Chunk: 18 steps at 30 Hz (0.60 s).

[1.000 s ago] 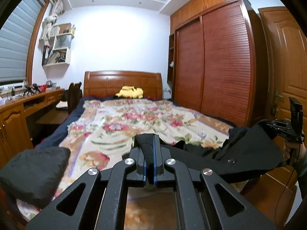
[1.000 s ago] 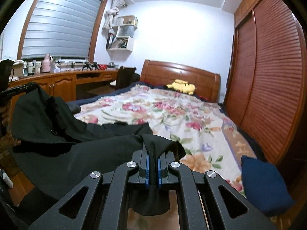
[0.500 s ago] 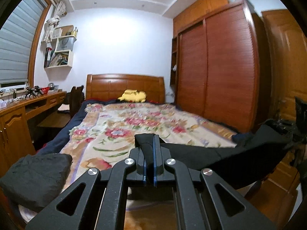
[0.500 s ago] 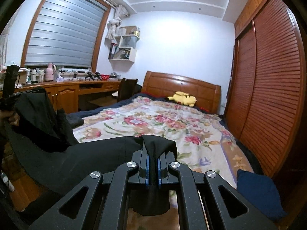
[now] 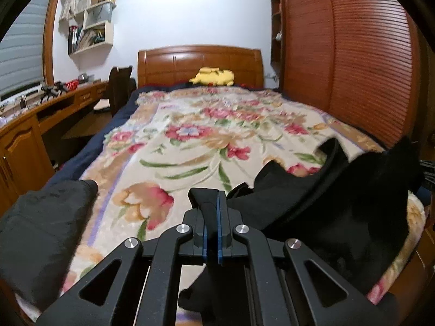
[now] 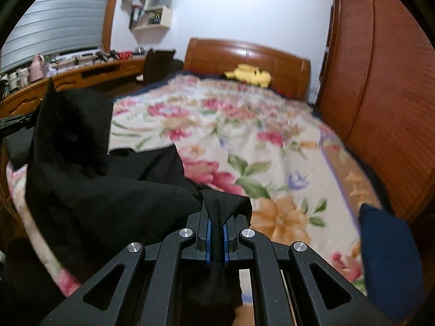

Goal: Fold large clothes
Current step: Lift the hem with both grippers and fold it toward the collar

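No readable text, label or number shows anywhere.

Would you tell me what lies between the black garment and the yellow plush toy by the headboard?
Only bare floral blanket separates the black garment from the yellow plush toy, in both wrist views.

home bedroom | bed (image 5: 217, 125) with floral blanket | wooden wardrobe (image 5: 353, 49) | desk (image 6: 81, 76)

A bed (image 5: 190, 125) with floral cover fills the room; wooden headboard (image 5: 199, 63) far, slatted wardrobe (image 5: 353, 54) right, long desk (image 5: 32, 119) and blinds (image 6: 62, 21) left.
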Motion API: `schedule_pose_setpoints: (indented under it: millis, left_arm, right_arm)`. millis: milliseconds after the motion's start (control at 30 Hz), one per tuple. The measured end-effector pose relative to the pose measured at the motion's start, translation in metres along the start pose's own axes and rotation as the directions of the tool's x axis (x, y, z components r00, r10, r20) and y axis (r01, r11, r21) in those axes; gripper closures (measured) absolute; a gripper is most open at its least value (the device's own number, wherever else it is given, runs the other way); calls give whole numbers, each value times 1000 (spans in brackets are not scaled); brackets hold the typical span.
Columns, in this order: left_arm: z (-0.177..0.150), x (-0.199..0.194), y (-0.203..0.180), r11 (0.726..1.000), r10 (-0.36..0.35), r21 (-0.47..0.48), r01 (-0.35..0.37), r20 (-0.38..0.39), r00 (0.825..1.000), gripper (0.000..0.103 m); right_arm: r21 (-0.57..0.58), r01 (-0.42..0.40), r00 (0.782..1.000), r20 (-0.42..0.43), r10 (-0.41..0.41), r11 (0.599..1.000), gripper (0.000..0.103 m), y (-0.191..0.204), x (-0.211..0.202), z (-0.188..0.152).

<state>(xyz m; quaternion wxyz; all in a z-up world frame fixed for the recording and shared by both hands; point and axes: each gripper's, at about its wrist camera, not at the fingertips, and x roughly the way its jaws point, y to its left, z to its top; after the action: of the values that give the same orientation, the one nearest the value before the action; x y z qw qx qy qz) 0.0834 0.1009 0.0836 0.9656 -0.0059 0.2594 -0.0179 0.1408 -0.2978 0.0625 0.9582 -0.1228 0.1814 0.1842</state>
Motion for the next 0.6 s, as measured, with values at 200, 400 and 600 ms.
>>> schedule_pose_setpoints:
  millis: [200,400,600]
  left_arm:
    - [4,57,5,1000,19,-3,-19,-71,997,98]
    - [17,105,8,999,37,8,-37,-96,995,98]
    - [26,153,7,997,63,41,-58,-135,989,98]
  right_arm:
    - [34,-22,999,-41,24,999,97,-9,63,13]
    - [74,-28,997,-73,33,997,97,-25,125,30]
    - [75,-8,993,-117,17,997,97,-31,172,42]
